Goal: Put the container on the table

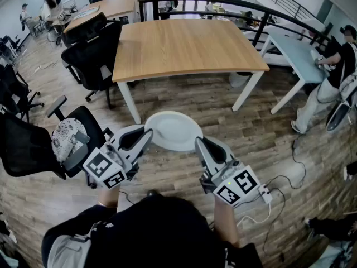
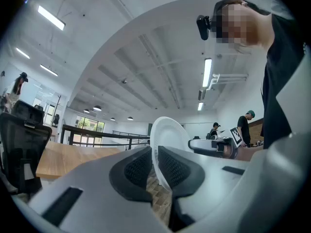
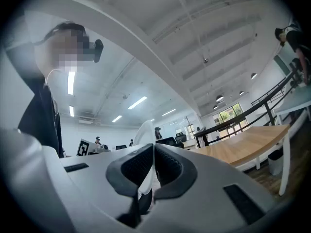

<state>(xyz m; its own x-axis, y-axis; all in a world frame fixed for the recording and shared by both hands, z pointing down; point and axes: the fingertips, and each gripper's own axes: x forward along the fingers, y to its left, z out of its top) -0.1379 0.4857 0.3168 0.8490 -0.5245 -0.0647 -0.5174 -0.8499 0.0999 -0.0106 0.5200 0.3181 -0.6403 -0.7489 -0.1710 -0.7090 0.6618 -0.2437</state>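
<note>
A white round container (image 1: 173, 130), shallow like a plate, hangs in the air over the wooden floor, just short of the wooden table (image 1: 187, 46). My left gripper (image 1: 146, 135) is shut on its left rim and my right gripper (image 1: 198, 144) is shut on its right rim. In the left gripper view the thin white rim of the container (image 2: 167, 135) is pinched between the dark pads. The right gripper view shows the container (image 3: 144, 132) edge-on between that gripper's shut jaws.
Black office chairs (image 1: 95, 52) stand left of the table, another chair with a patterned cushion (image 1: 67, 138) is close by my left gripper. A black railing (image 1: 234, 4) runs behind the table. A pale blue table (image 1: 298, 54) and a person (image 1: 334, 71) are at right. Cables (image 1: 290, 166) lie on the floor.
</note>
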